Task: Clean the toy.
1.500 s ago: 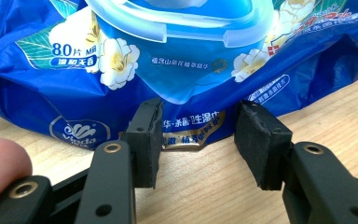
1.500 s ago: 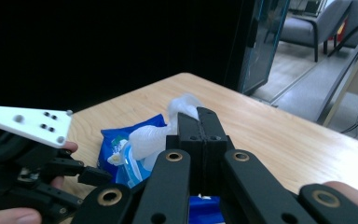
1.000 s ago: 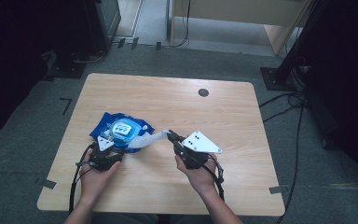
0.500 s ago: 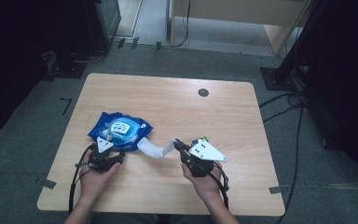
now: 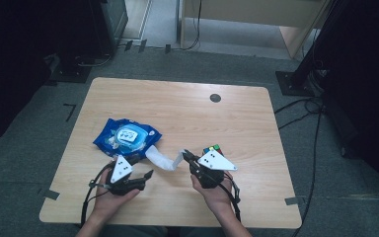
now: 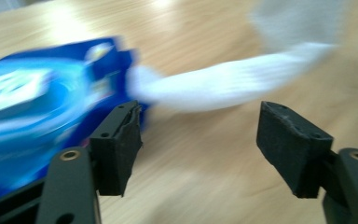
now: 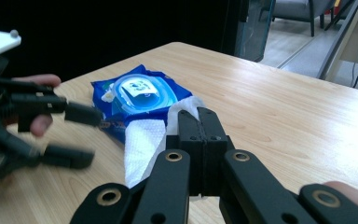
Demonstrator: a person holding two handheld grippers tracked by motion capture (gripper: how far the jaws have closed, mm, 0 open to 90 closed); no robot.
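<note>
Pulling a wet wipe (image 5: pixel 164 160) out of the blue pack (image 5: pixel 127 138), that is the job we judge to be in hand. The right gripper (image 5: pixel 185 155) has its jaws pressed together on the wipe's free end, and in the right gripper view the white sheet (image 7: pixel 144 140) runs from those closed tips back to the pack (image 7: pixel 140 100). The wipe lies stretched across the wood between pack and gripper, toward the table's (image 5: pixel 256 128) near edge, so the pull looks about finished.

Our left gripper (image 5: pixel 145 178) sits just near-side of the pack, and its jaws have just been opening; in the left gripper view they stand apart with bare wood between them, the pack (image 6: pixel 37 116) beside the left-hand pad. We reckon it was there to pin the pack down so the sheet would slide out rather than drag the whole thing along.

A colour-tiled cube (image 5: pixel 211 148) rests just beyond the right gripper, partly hidden under its grey plate. The pack's lid looks shut, though blur leaves us unsure.
</note>
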